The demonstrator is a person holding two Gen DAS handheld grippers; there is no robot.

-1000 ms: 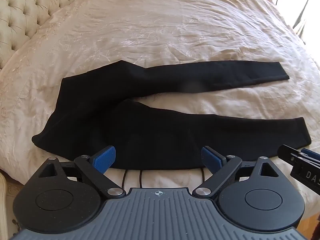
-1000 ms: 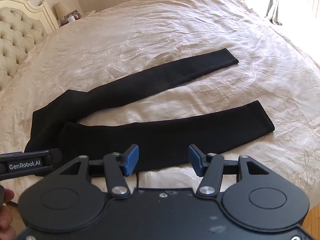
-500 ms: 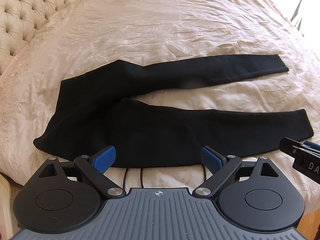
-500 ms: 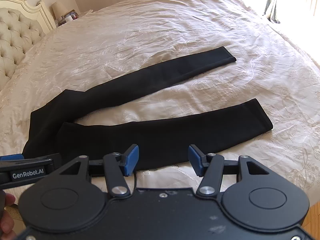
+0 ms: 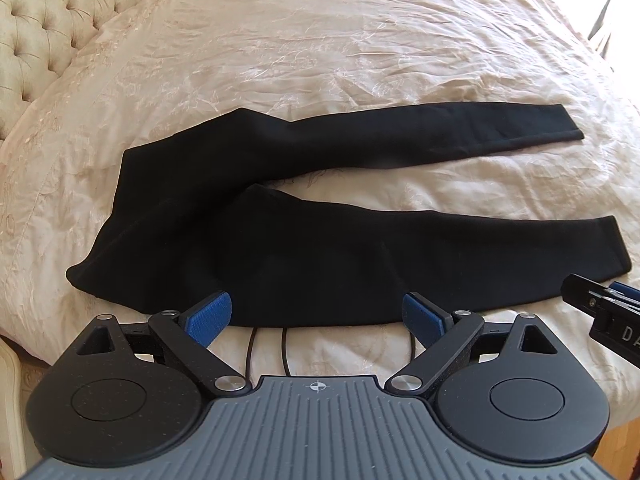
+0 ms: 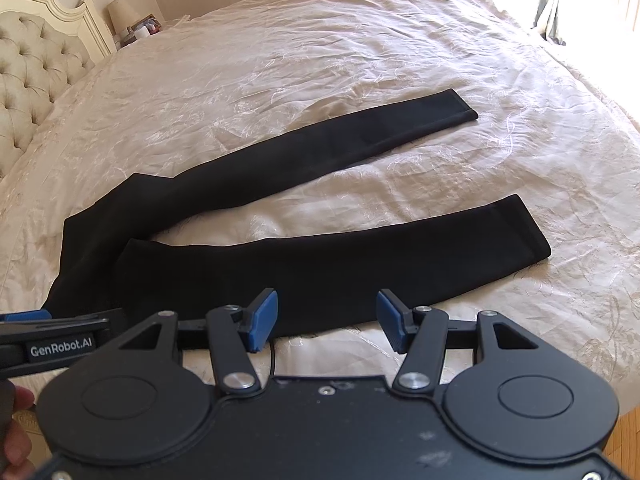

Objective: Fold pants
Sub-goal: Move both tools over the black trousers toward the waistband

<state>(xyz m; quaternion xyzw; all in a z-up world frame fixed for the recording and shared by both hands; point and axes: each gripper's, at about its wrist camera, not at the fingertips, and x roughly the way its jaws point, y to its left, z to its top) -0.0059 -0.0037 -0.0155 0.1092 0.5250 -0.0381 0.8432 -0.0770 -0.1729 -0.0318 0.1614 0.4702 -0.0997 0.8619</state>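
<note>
Black pants (image 5: 256, 248) lie flat on the cream bedspread (image 5: 320, 48), waist to the left and both legs spread apart toward the right. In the right wrist view the pants (image 6: 320, 268) show the near leg's cuff at the right and the far leg angling away. My left gripper (image 5: 318, 316) is open, hovering just short of the near edge of the hip and near leg. Over the near leg's lower edge my right gripper (image 6: 326, 316) stands open and holds nothing. The right gripper's tip (image 5: 604, 312) shows at the left view's right edge.
A tufted headboard (image 5: 48, 24) stands at the left. A nightstand with a lamp (image 6: 122, 16) sits behind it. The bed's near edge runs just under both grippers. A hand (image 6: 14, 440) shows at the lower left of the right view.
Both grippers have drifted slightly, so the pants sit a little higher and farther in both views. The pants have not moved, and both grippers stay open.
</note>
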